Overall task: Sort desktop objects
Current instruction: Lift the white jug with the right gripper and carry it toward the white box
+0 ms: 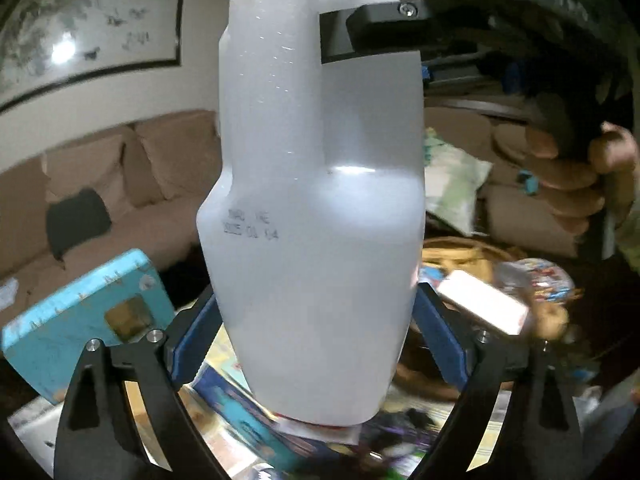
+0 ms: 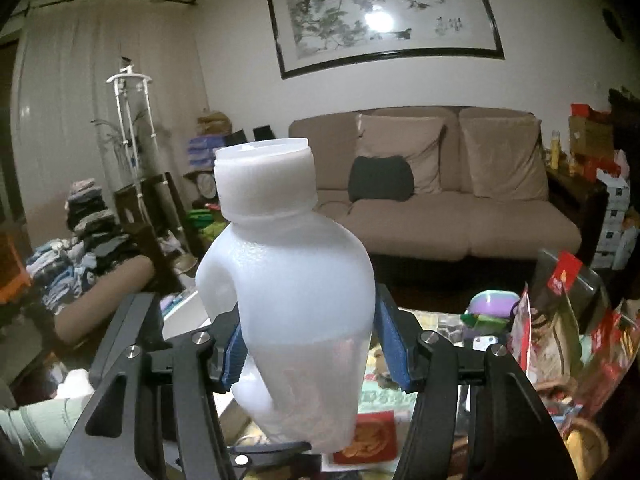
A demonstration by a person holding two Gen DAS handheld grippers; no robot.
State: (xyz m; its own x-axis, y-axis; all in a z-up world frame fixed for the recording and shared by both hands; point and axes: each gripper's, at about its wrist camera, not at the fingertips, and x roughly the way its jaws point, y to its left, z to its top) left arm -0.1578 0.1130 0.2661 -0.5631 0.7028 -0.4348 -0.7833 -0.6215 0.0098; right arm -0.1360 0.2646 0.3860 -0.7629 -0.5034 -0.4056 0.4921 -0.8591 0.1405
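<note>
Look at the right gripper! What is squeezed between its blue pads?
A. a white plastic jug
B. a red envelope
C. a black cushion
A: in the right wrist view the right gripper has its blue pads pressed against both sides of the white plastic jug, which stands upright with its cap on top.

Left wrist view, close behind a white jug (image 1: pixel 320 200), facing sofa (image 1: pixel 132 184) and painting (image 1: pixel 88 28), right wrist view likewise, same jug (image 2: pixel 292 304), sofa (image 2: pixel 440 184), painting (image 2: pixel 380 16) shared.
</note>
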